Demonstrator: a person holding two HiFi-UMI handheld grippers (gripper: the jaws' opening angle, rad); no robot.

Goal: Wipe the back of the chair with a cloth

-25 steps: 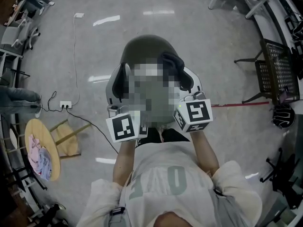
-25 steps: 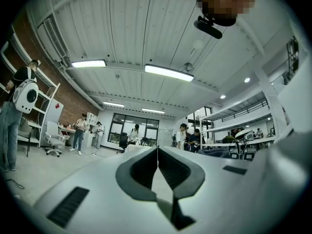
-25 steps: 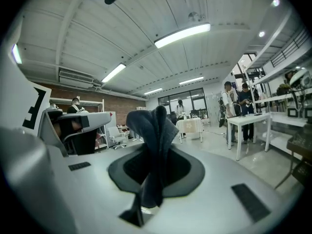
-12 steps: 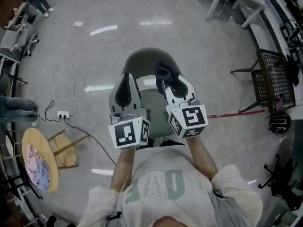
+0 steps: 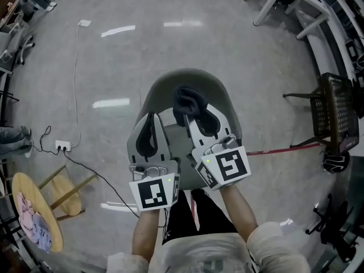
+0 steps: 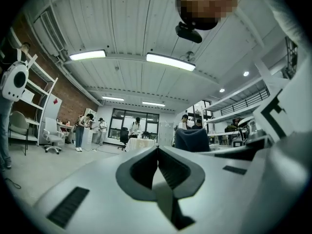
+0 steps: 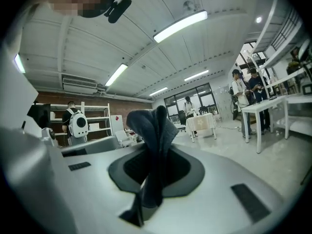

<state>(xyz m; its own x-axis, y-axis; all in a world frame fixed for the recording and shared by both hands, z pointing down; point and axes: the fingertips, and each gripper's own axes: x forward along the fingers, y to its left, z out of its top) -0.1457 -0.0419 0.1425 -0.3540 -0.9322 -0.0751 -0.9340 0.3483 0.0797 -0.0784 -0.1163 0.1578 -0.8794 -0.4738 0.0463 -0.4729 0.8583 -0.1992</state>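
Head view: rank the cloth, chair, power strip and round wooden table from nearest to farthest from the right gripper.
1. cloth, clamped in the right gripper.
2. chair, directly beneath the gripper.
3. power strip, on the floor to the left.
4. round wooden table, far lower left.

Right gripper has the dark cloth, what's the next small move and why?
Probably lower the right gripper until the dark blue cloth meets the back of the grey-green chair: the cloth is clamped in its jaws but appears held clear of the chair.
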